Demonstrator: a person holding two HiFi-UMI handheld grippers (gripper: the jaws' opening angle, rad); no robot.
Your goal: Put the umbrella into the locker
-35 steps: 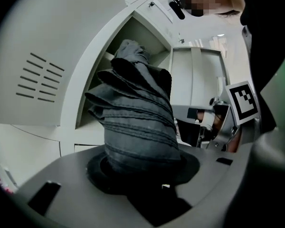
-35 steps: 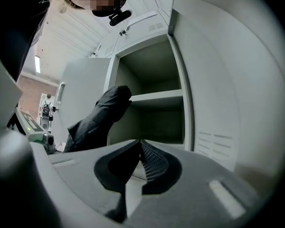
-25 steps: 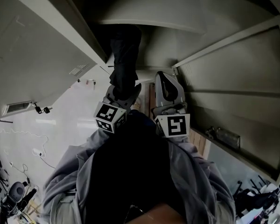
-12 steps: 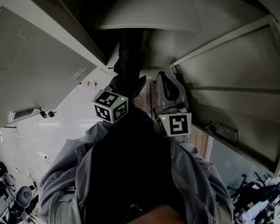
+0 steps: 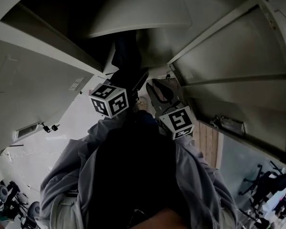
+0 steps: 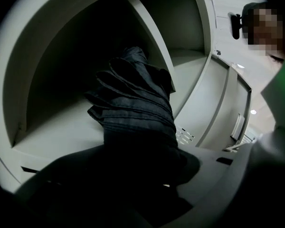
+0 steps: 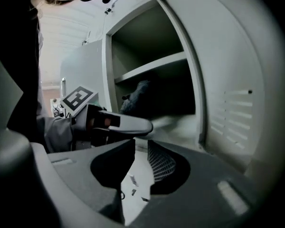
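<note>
The left gripper (image 5: pixel 128 85) clenched a folded dark-grey fabric umbrella (image 6: pixel 133 99). The umbrella's far end reached into the open compartment of the pale grey metal locker (image 6: pixel 61 137), above its shelf. The right gripper (image 7: pixel 141 148) hung beside it. Its fingers (image 7: pixel 162 163) had just been opening and stood released, with nothing between them.
</note>
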